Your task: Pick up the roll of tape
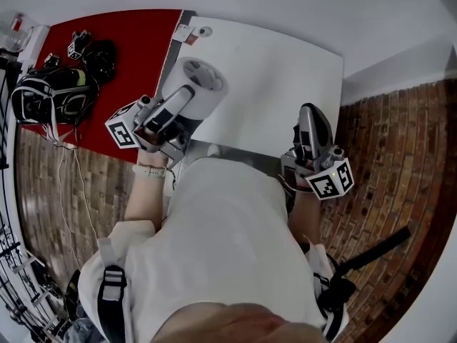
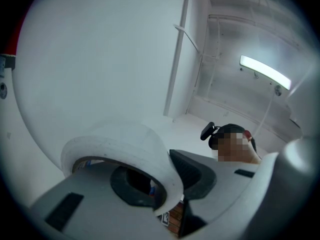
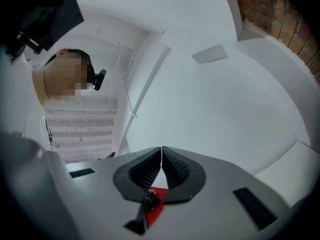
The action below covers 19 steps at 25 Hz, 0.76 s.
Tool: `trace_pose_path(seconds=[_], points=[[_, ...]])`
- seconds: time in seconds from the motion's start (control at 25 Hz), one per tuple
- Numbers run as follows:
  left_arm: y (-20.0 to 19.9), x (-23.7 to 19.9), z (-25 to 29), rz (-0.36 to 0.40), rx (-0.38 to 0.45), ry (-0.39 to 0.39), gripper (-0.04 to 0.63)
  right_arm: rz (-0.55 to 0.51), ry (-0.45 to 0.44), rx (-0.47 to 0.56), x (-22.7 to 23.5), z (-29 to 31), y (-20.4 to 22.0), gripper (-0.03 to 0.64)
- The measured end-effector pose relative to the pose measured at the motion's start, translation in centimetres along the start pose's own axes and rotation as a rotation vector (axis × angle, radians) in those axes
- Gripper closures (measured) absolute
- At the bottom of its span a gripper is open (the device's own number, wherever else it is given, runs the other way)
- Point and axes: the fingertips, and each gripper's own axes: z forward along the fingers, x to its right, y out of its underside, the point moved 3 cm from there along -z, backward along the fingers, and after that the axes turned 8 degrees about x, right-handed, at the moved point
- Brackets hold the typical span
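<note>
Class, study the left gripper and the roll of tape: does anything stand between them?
Nothing visible does: the left gripper clamps the roll of tape by its wall, one jaw inside the core, one outside.

We see bright, even indoor light in all three views. In the left gripper view, a long ceiling lamp [image 2: 265, 73] glows at the upper right. It is blown out to white and spreads a pale haze over the surfaces around it. In the head view, the white table [image 1: 285, 70] is close to overexposed, and the shadows on it are faint and soft-edged. Straight lines bow strongly toward the edges of every frame, and dark vignetted corners ring both gripper views. In the left gripper view, the roll of tape [image 2: 125, 149] sits near the lens at lower centre and looks slightly soft. The far background is milky and low in contrast.
</note>
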Motion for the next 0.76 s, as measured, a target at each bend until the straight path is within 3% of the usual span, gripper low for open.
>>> trace_pose_path(seconds=[0.76], points=[[0.9,-2.0,2.3,0.018,-0.023,-0.011,0.502,0.01,0.008,-0.009,3.2,0.3,-1.0,0.595]])
